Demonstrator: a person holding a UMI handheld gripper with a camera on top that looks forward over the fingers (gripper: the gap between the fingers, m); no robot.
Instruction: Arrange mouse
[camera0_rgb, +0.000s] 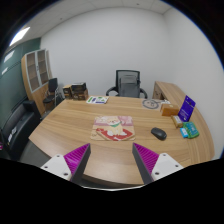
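Observation:
A dark mouse (158, 132) lies on the wooden table (95, 150), to the right of a patterned mouse mat (113, 126) at the table's middle. My gripper (112, 158) is open and empty, held above the table's near part. Its two fingers with magenta pads (77, 156) stand wide apart. The mat is ahead of the fingers and the mouse is ahead and to the right of the right finger.
A teal and purple box (187, 116) stands at the right end of the table. Papers (97, 99) and a round object (151, 103) lie at the far side. A black office chair (126, 83) stands behind the table, another chair (17, 128) at the left, a wooden cabinet (37, 75) beyond it.

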